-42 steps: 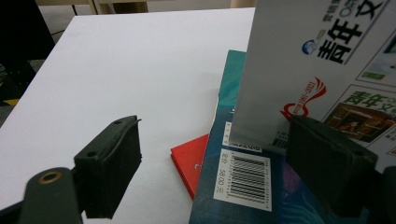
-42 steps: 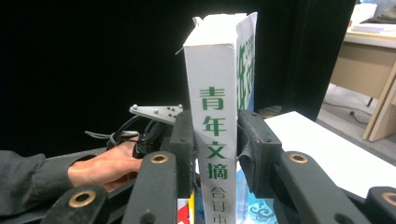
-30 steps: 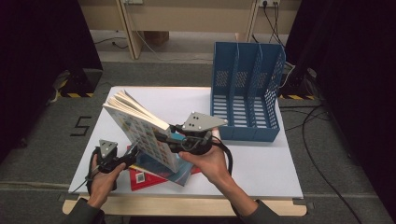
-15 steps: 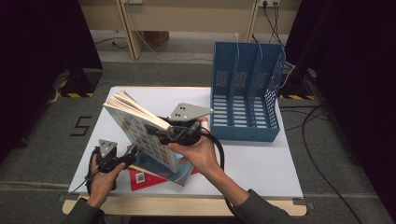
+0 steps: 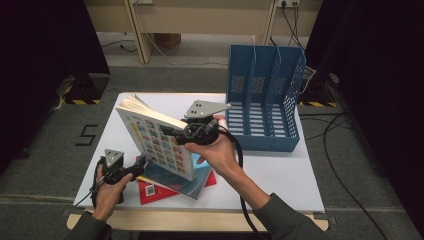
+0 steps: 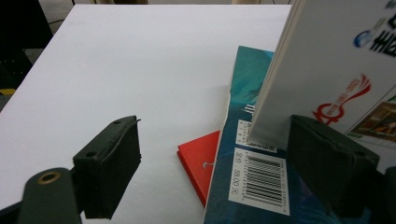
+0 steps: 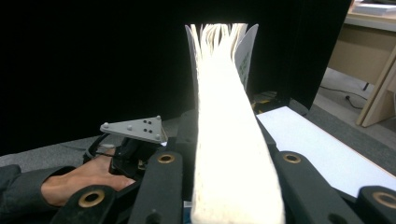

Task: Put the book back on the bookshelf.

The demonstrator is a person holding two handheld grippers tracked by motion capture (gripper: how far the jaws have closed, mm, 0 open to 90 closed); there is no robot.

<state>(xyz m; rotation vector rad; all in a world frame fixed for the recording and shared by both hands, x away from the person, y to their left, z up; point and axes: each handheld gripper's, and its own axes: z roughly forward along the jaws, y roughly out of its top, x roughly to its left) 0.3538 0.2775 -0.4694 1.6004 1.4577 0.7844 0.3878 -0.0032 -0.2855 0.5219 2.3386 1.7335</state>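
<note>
From above, the right tongs [image 5: 172, 131] clamp the tilted picture book [image 5: 155, 142] over the tabletop's [image 5: 280, 175] near-left part, above a teal book [image 5: 175, 182] and red book [image 5: 150, 192]. In the left gripper view, the left tongs [image 6: 224, 163] stand open, one jaw just beside the picture book's lower corner. In the right gripper view, the jaws, having just closed further, squeeze its page edges.

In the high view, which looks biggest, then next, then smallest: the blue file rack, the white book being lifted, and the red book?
1. Blue file rack, largest by far.
2. White book, tilted up in the right tongs, so it sits nearer the camera and may look a bit bigger.
3. Red book, smallest, though mostly covered by the teal book.
</note>
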